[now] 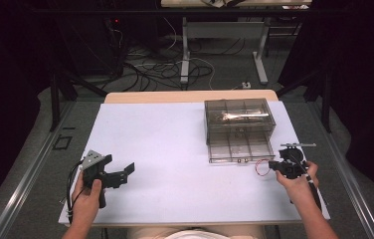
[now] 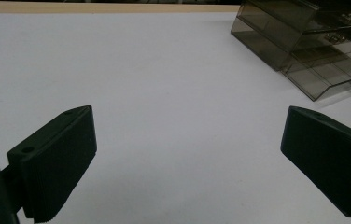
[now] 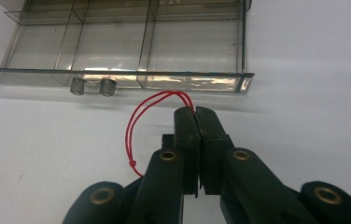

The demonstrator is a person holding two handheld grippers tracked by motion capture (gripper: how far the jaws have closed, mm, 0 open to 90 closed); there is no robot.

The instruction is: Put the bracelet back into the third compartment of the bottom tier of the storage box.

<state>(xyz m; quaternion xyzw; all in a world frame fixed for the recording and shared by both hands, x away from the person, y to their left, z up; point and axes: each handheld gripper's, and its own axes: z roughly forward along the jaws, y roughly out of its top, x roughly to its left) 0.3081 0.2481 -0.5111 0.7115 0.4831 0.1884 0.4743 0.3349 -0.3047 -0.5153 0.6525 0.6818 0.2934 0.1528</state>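
**Red loop pinched, drawer standing open**

We take the work in hand to be getting the thin red string loop (image 3: 138,122) into the smoky clear plastic drawer box (image 1: 239,113), and we judge it about midway. The box's lower drawer (image 3: 117,46) is already pulled out toward us, its three compartments bare as far as we can see. The string is picked up but not yet over the drawer — the carrying and the release are what is left, and perhaps pushing the drawer shut after that.

Our right tongs (image 3: 195,111) are closed tight on the string: the two black jaws meet with a bend of the loop caught at their tips, and the rest of the loop hangs off to one side, its small knot low beside the jaws. Taking the drawer as our landmark, the string sits just in front of its front wall, near the corner on the person's right and a little to the side of the two small clear knobs (image 3: 93,87). It does not touch the wall, so far as we can tell.

Our left tongs (image 1: 120,175) stand wide with nothing between them, over the bare white table (image 1: 165,149) — well away from the drawer on its left.
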